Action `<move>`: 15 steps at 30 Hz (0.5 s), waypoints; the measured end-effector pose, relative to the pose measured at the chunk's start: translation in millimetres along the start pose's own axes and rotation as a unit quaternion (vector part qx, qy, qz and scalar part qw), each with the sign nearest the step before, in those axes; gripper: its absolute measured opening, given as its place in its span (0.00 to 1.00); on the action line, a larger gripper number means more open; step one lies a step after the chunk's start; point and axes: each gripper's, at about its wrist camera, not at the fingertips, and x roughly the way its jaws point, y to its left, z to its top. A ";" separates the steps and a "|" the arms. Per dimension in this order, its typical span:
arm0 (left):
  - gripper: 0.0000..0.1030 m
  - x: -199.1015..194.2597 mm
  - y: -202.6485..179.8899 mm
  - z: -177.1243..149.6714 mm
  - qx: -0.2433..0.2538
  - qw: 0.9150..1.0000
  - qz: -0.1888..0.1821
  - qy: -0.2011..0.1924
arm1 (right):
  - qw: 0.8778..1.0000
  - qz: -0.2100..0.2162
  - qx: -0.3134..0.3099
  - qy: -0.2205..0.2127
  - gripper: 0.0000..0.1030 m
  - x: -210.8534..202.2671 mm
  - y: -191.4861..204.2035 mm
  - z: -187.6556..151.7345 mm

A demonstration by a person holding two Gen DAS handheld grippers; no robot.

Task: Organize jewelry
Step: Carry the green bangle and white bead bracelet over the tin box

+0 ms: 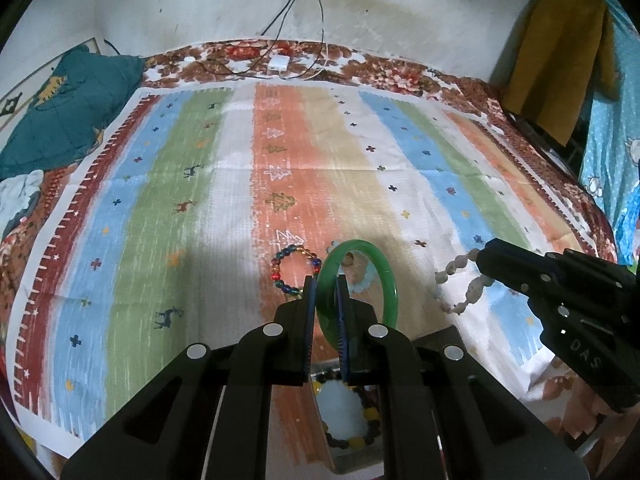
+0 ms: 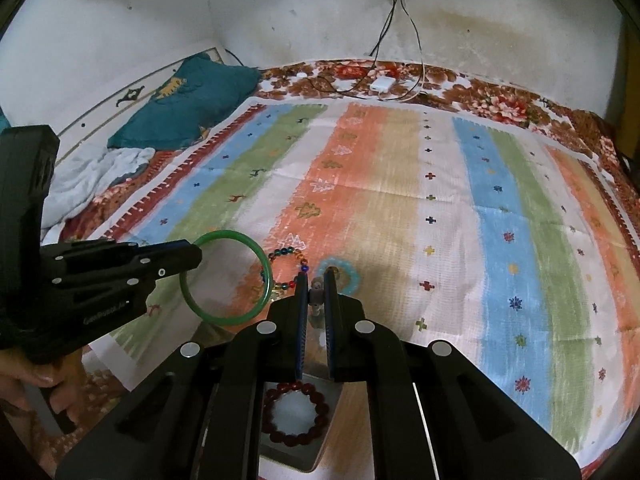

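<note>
Over the striped cloth (image 1: 192,184), left gripper (image 1: 326,300) is clamped on the green bangle (image 1: 386,276) and right gripper (image 2: 316,296) on a shell strand (image 1: 460,276). Tray (image 2: 320,452) below already has some bead bracelets, so maybe halfway; rainbow bracelet (image 2: 286,268) and pale blue one (image 2: 350,276) are still left on the cloth.

Bed (image 1: 400,76) under striped cloth (image 1: 224,200); multicoloured bead bracelet (image 1: 294,268), pale blue bracelet (image 2: 345,276) lying on it

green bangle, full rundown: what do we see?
The green bangle is one smooth, glossy, translucent ring, jade-like or glass by its look, unbroken. The left claw is shut on its rim, the blue pads pinching one side, so it stands on edge above the striped cloth, lifted clear. Through its opening a pale blue bead bracelet shows on the cloth. A multicoloured bead bracelet lies just beside it. Nothing but the pads seems to touch it.
</note>
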 end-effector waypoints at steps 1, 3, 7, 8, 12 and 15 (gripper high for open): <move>0.09 -1.6 -0.4 -1.5 0.000 1.000 -0.001 -0.001 | 1.000 0.001 0.000 -0.001 0.08 -1.8 0.4 -0.7; 0.09 -5.1 -1.6 -4.8 0.001 1.000 -0.002 -0.002 | 1.000 0.005 0.001 -0.004 0.08 -6.2 1.1 -2.3; 0.09 -10.3 -4.1 -11.4 0.004 1.000 -0.005 -0.004 | 1.000 0.013 -0.001 -0.007 0.08 -13.2 3.9 -5.8; 0.09 -11.2 -4.5 -13.0 0.004 1.000 -0.005 -0.004 | 1.000 0.015 -0.002 -0.006 0.08 -14.5 4.9 -7.4; 0.09 -14.8 -7.7 -18.6 0.009 1.000 -0.002 -0.005 | 1.000 0.017 -0.001 -0.008 0.08 -18.9 7.6 -14.1; 0.09 -18.2 -10.2 -22.9 0.016 1.000 0.004 -0.009 | 1.000 0.020 -0.003 -0.008 0.08 -21.2 11.0 -18.2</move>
